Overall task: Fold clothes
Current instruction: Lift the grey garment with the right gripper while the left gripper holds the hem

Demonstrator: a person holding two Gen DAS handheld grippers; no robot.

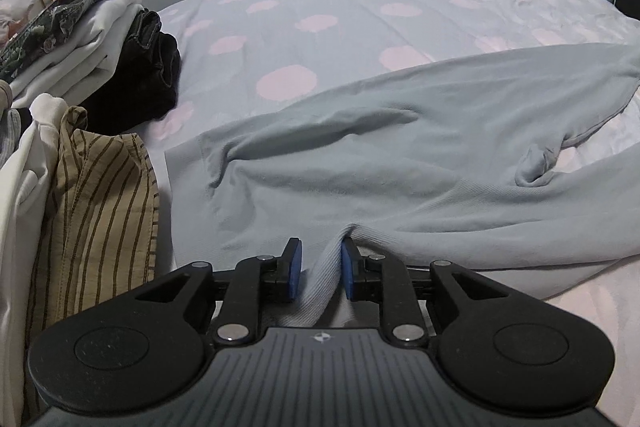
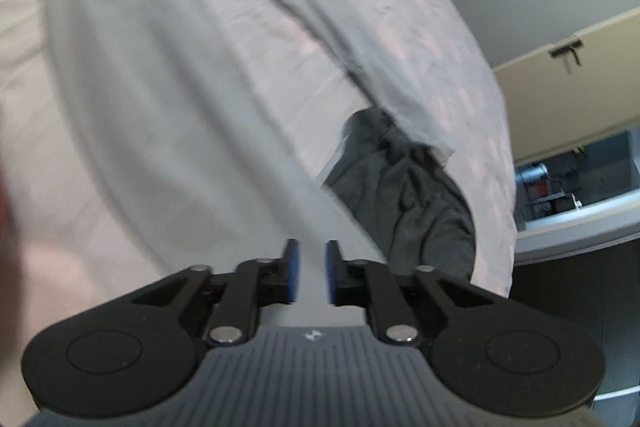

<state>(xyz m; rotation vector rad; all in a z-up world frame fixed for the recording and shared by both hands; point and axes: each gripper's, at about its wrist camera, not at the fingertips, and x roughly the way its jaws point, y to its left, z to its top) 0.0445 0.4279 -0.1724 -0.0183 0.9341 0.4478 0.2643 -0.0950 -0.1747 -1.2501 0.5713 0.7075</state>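
Pale grey-blue ribbed knit fills most of what I see: the garment (image 1: 360, 155) lies spread on the bed (image 1: 320, 7), whose sheet is lilac with pink spots. In my left wrist view its long axis runs across the frame, from a straight hemmed edge on the left, near the striped tan cloth (image 1: 100, 195), out toward the right, where it narrows and rises toward the frame's edge. A limb of the garment branches off low at the right and comes back along the near side.

My left gripper (image 1: 320, 275) has a raised ridge of that knit standing between its blue pads (image 1: 295, 271). The jaws are partly apart; the right pad touches the fold, while the left pad stands just clear of it, so I cannot tell whether this counts as a true pinch.

My right gripper (image 2: 311, 273) view is blurred. The same pale fabric runs up from between its jaws, which stand a little apart with cloth in the gap; whether they bite it I cannot tell. Just right of it lies a crumpled dark grey garment (image 2: 412, 195), partly under the pale one's edge.

Left of the bed's middle sits a stack of folded clothes (image 1: 100, 39), white and black.
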